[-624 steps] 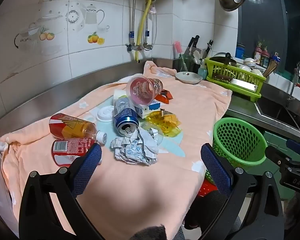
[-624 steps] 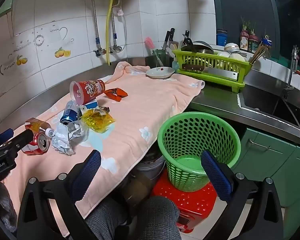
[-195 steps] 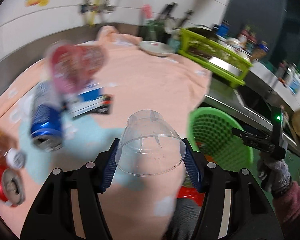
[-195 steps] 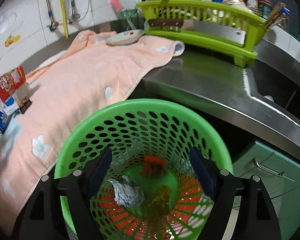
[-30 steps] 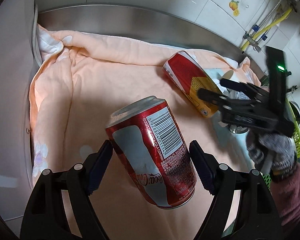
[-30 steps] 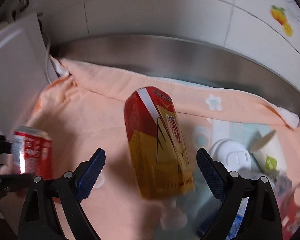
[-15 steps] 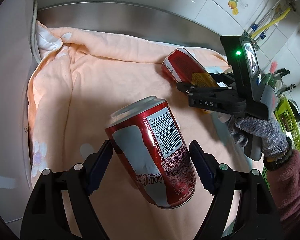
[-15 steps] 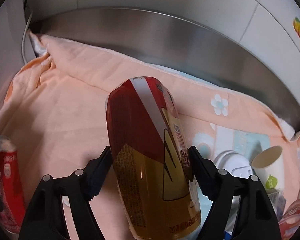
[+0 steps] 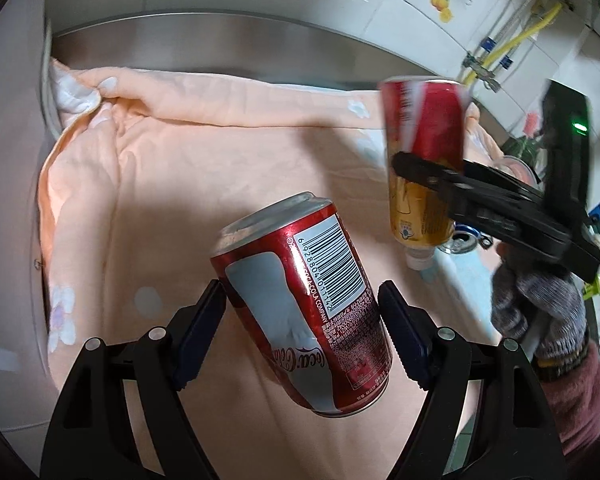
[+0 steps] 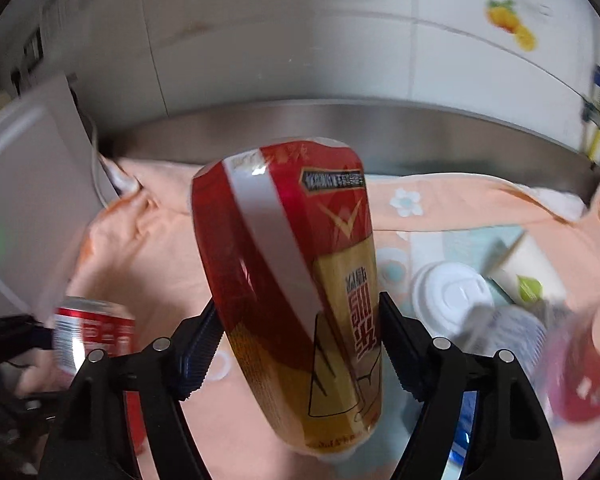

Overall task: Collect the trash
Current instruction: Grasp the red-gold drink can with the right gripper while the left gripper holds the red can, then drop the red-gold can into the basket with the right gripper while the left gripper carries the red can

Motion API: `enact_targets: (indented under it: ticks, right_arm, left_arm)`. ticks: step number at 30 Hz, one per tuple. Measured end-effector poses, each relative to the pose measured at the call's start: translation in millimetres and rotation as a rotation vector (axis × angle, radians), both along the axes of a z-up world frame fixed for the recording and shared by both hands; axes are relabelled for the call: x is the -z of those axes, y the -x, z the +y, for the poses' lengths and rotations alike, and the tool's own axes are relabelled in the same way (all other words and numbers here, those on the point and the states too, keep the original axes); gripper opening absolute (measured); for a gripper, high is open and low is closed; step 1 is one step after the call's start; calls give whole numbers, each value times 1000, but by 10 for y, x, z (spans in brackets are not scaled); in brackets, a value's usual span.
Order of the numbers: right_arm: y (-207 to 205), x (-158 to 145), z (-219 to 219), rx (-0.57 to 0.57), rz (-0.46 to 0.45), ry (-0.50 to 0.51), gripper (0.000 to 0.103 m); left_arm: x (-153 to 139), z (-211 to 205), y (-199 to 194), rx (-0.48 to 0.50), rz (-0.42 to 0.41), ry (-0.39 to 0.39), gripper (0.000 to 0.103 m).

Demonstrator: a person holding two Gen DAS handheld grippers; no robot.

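My left gripper [image 9: 302, 300] is shut on a red cola can [image 9: 296, 280], which hangs tilted above the peach towel [image 9: 180, 200]. The same can [image 10: 96, 336] shows at the lower left of the right wrist view. A red-and-gold plastic bottle [image 10: 292, 280] sits between the pads of my right gripper [image 10: 300, 328], whose jaws are closing and pressing on its sides. In the left wrist view that bottle [image 9: 420, 120] hangs clear of the towel, cap end down, to the right of the can.
A white cup lid [image 10: 452, 296], a paper cup [image 10: 528, 272], a blurred red cup [image 10: 588, 380] and other litter lie on the towel at the right. A steel backsplash [image 9: 220, 44] and tiled wall stand behind. A gloved hand [image 9: 540, 312] holds the right gripper.
My right gripper closed on the red-and-gold bottle and raised it off the towel, turning it nearly upright. The left gripper and its can have hardly moved.
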State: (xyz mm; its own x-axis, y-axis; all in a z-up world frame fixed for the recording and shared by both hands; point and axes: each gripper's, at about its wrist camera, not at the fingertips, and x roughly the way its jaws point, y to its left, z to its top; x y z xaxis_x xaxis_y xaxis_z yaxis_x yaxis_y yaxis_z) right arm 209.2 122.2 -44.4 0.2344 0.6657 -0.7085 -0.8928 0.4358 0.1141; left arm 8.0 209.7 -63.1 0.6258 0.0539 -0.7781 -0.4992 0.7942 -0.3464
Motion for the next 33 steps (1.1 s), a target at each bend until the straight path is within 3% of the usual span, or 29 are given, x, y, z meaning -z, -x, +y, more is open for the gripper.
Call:
enact_targets:
  ticks: [8, 11, 17, 22, 25, 29, 33]
  right_arm:
    - [145, -430, -1088, 111, 50, -216, 71]
    - [230, -574, -1644, 190, 25, -270, 71]
    - [195, -622, -3065, 465, -34, -223, 71]
    - [37, -282, -4101, 710, -34, -51, 71]
    - [-144, 130, -4593, 826, 61, 17, 71]
    - [-351, 727, -4929, 894, 173, 113, 71]
    - [-472, 1192, -5001, 915, 261, 205, 71]
  left_arm:
    - [-160, -375, -187, 102, -36, -21, 76]
    - [-234, -588, -301, 157, -50, -29, 76]
    - [-318, -1183, -696, 326, -76, -10, 76]
    - [-332, -1707, -1009, 448, -89, 7, 76]
    - [-317, -1999, -1172, 502, -83, 19, 76]
    - [-291, -2334, -1295, 558, -64, 22, 76]
    - [-248, -2545, -1389, 599, -43, 10, 76]
